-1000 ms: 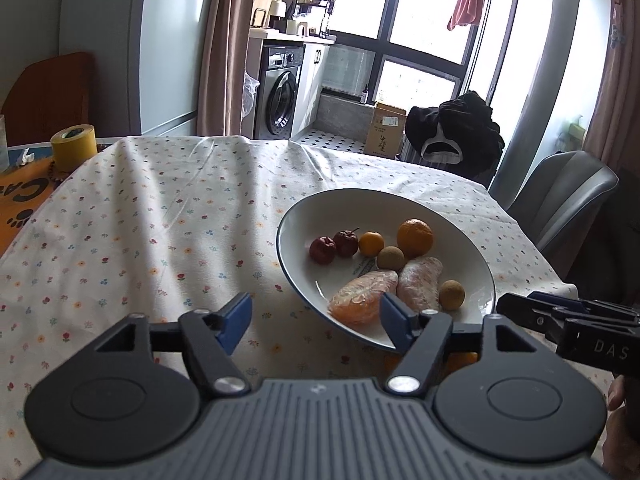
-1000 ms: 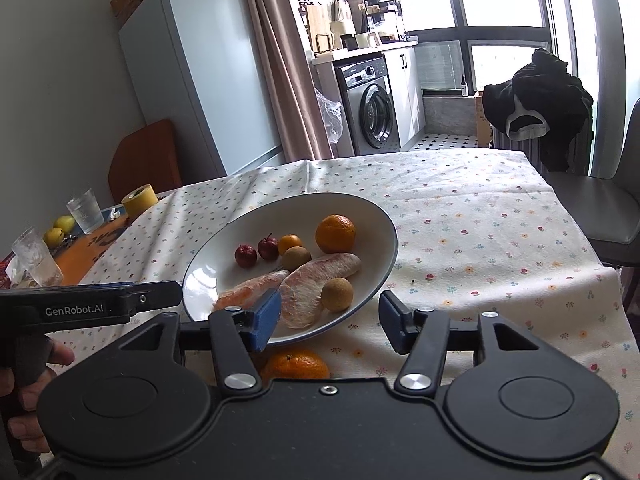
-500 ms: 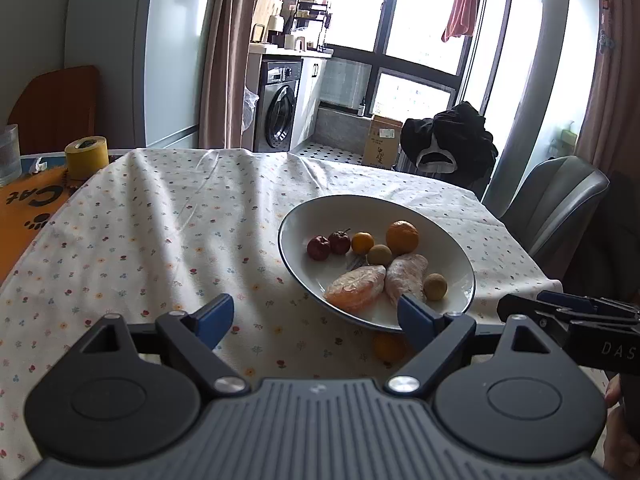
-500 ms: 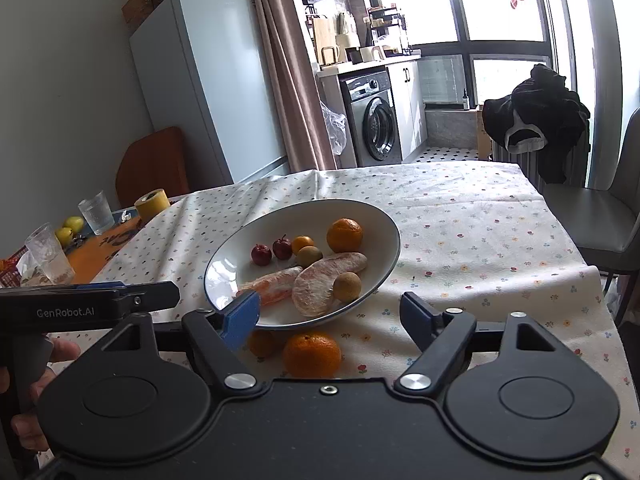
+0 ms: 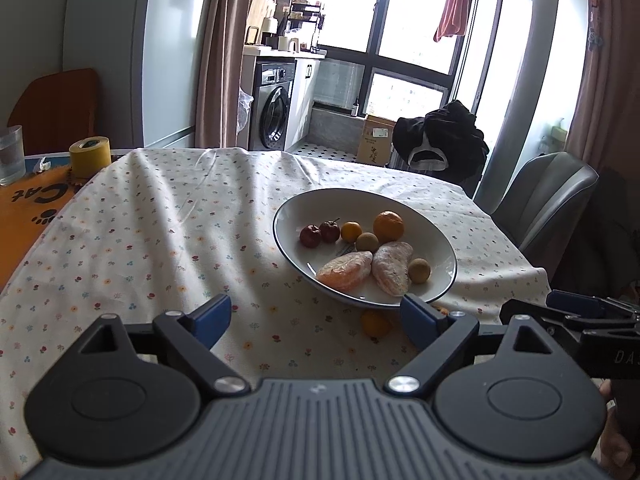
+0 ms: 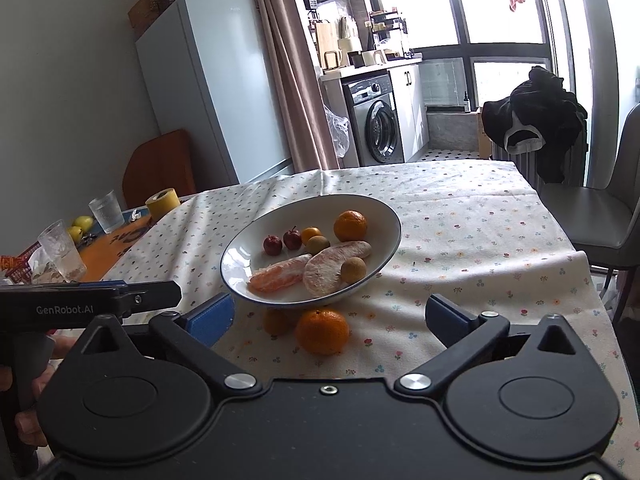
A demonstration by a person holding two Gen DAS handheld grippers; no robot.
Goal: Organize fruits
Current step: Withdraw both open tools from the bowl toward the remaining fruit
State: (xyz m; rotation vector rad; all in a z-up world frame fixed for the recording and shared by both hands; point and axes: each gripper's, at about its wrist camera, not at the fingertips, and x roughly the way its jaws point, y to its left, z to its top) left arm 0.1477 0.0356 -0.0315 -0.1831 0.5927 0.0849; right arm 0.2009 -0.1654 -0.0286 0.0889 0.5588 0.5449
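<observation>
Pulled back from the plate (image 6: 390, 240) since a second ago, both grippers, and spread wider too; two loose oranges now fully in view on the tabletop (image 6: 480, 248).

At far left in the right wrist view: two glasses (image 6: 62, 250), a yellow tape roll (image 6: 162, 202), well apart from the fruit. Next, the left gripper (image 5: 316, 320), fingers released and holding nothing, hovering above the flowered cloth just short of the plate's near rim. In the middle, the plate carrying two small red fruits (image 6: 282, 242), a small orange one, a bigger orange (image 6: 351, 225), two peeled citrus segments (image 6: 316, 272) and two brownish round fruits. Just below the rim, on the cloth: a small orange (image 6: 278, 322), partly tucked under the plate edge, and a large orange (image 6: 322, 331) touching or almost touching it; hard to tell which. Further right, the right gripper (image 6: 328, 318), fingers also released and empty, framing the large orange from behind.

Risks from here: round fruit rolling off toward the tabletop edge if nudged by one finger before both close. Also lifting or tipping the plate rim when reaching for the tucked small orange, sending the loose round fruits sliding. Crowding between both grippers possible as well, being so near each other.
</observation>
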